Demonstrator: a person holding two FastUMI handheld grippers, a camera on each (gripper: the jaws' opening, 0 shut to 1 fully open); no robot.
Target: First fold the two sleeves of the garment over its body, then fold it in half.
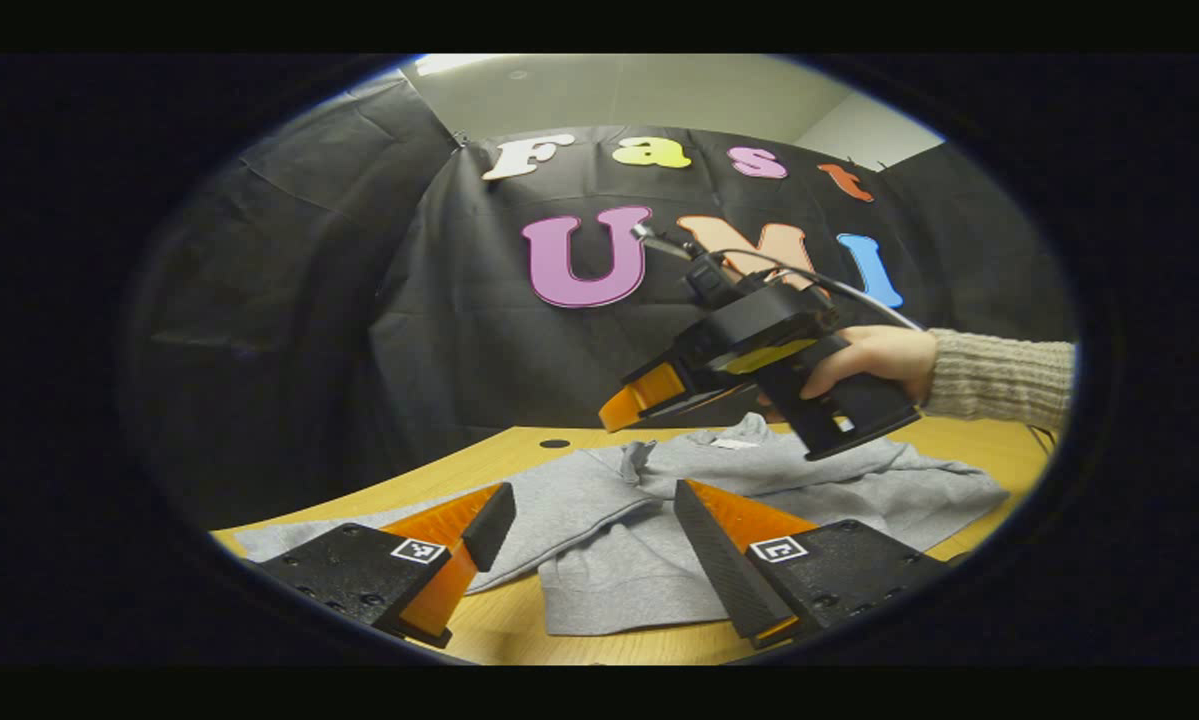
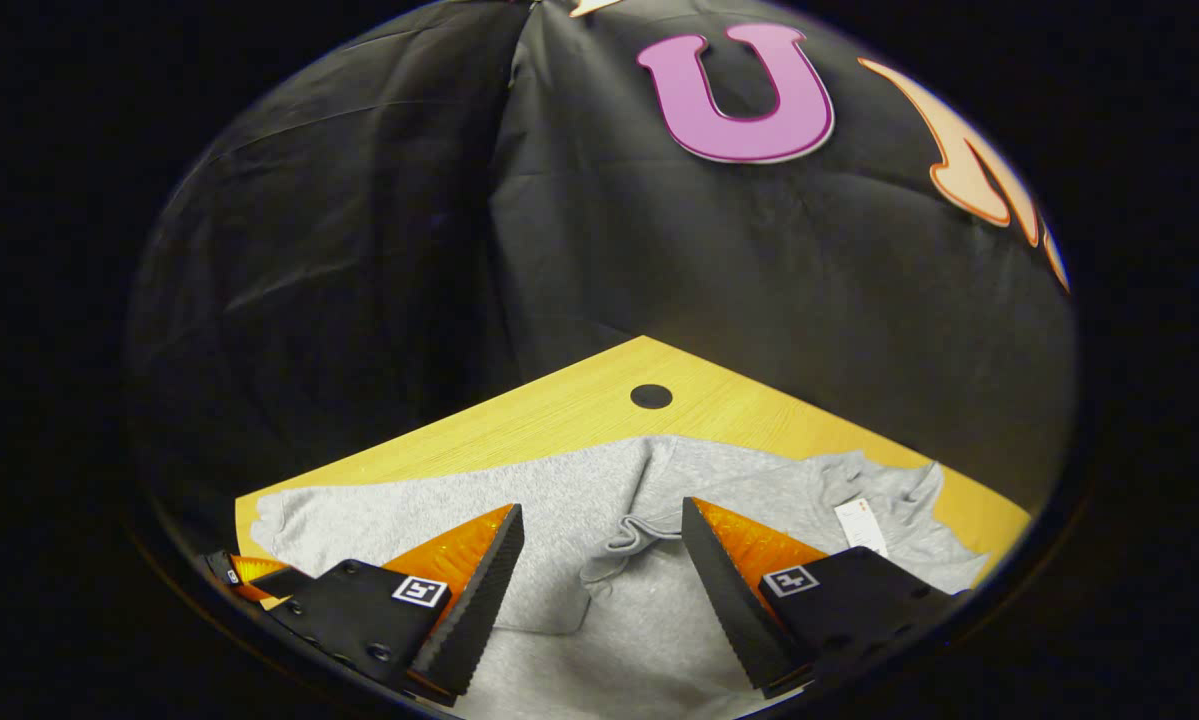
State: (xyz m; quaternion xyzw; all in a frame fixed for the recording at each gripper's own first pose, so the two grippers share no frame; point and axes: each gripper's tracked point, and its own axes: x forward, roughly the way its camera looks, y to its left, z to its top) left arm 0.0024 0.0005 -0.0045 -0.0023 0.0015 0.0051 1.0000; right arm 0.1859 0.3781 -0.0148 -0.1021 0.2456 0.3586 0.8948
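Wooden table point(image 1: 519, 455) with a pale grain carries the work, backed on all sides by black cloth walls point(image 1: 299, 300), with a strip of light ceiling point(image 1: 639, 95) above them in the left gripper view. Nearest in that view, the left gripper point(image 1: 592, 520) has its fingers spread wide with nothing between them, held just above the near part of a grey sweatshirt point(image 1: 609, 560). The sweatshirt lies flat on the table, its near hem just short of the table's front edge, and one sleeve point(image 1: 359, 520) runs out to the left behind the left finger. Bare wood shows in front of the hem and along the far side. Farther off, the right gripper point(image 1: 624, 405) hangs in the air above the collar area, gripped by a hand point(image 1: 874, 360) in a ribbed knit sleeve point(image 1: 999, 375); from this side I cannot tell how far its fingers stand apart.

Nearest in the right gripper view, the right gripper point(image 2: 602, 525) shows its fingers wide apart and empty, over the sweatshirt point(image 2: 559, 490). A bunched fold point(image 2: 629, 535) lies between the fingers, a sleeve end point(image 2: 274, 520) reaches the table's left edge, and a white tag point(image 2: 859, 525) sits by the collar on the right. Beyond the cloth, open wood point(image 2: 579, 410) runs to the corner, with a small dark round hole point(image 2: 651, 396) in it
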